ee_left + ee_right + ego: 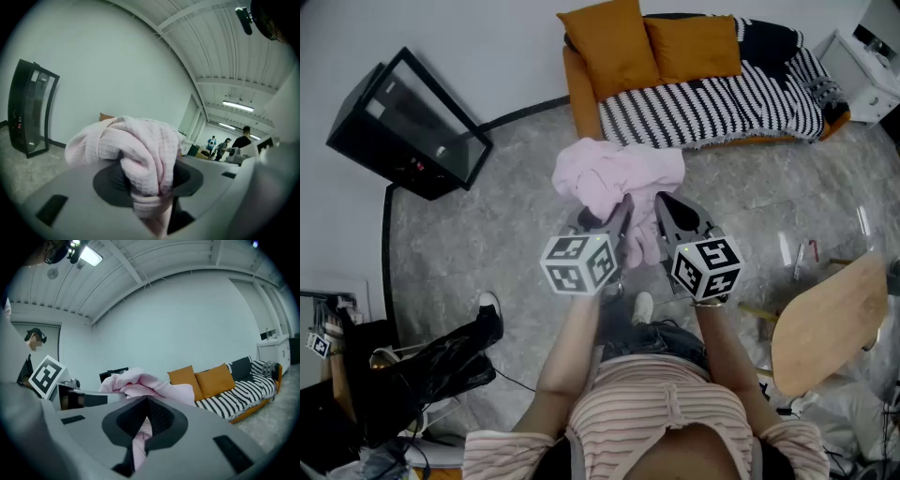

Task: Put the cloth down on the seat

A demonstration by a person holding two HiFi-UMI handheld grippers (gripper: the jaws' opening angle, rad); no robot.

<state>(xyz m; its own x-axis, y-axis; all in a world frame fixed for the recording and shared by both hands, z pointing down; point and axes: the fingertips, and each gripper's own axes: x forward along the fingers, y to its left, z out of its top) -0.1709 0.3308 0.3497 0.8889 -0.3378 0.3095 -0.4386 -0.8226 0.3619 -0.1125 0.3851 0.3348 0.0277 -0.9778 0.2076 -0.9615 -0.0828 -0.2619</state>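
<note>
A bunched pink cloth (617,178) hangs in the air between both grippers, in front of the sofa seat (712,103) covered by a black-and-white striped blanket. My left gripper (617,217) is shut on a thick fold of the cloth (140,159), which bulges over its jaws. My right gripper (661,214) is shut on a thin strip of the cloth (140,441), with the rest of the cloth piled beyond its jaws. The two grippers stand side by side, close together, a short way from the sofa's front edge.
Two orange cushions (652,47) lean at the sofa's back left. A black glass cabinet (408,127) stands at the left, a wooden chair (825,323) at the right, a white cabinet (867,70) at the far right. Black bags (431,366) lie by my feet. People stand far off (229,145).
</note>
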